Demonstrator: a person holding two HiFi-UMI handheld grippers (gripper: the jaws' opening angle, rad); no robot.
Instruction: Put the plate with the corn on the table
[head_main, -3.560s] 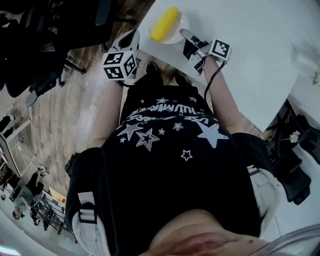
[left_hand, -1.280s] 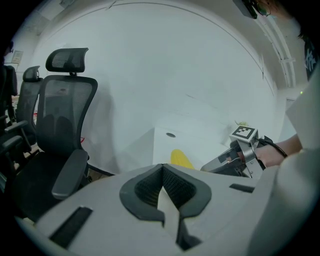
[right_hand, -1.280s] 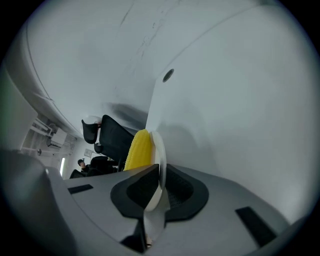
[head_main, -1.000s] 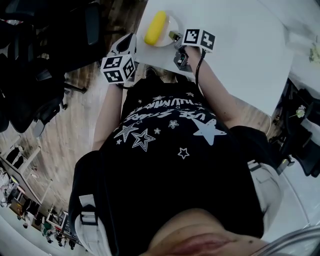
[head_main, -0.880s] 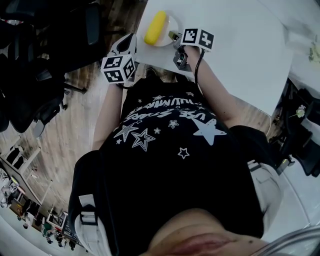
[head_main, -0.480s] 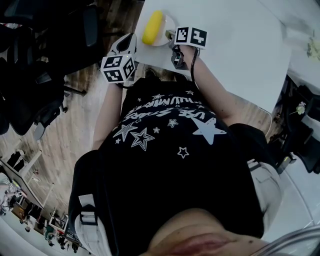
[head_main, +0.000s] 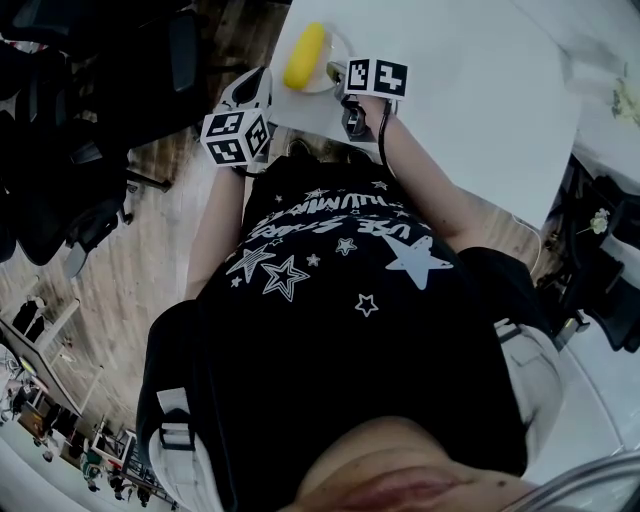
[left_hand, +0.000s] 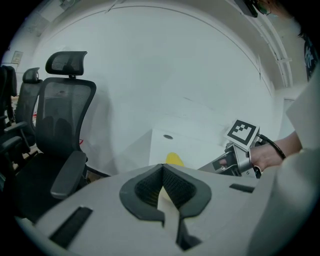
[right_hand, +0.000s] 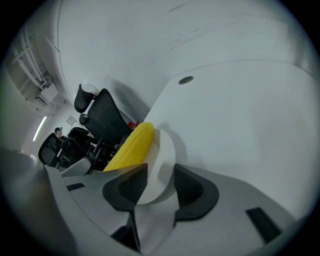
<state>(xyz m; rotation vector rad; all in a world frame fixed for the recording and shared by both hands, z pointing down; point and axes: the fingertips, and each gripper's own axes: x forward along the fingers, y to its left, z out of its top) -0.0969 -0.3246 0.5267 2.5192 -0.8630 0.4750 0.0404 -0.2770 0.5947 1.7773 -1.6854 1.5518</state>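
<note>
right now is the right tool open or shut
Open. The right tool has just been opening; its pads stand clear of the plate between them.

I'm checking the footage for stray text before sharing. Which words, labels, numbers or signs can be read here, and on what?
"USE STARS", roughly, in white print: on the person's black T-shirt.
The shirt's other print line: too distorted to read.
Marker cubes: black-and-white square patterns, no letters.
Small red mark beside the office chair: too small to read.
Plate, corn, table: no text.
</note>
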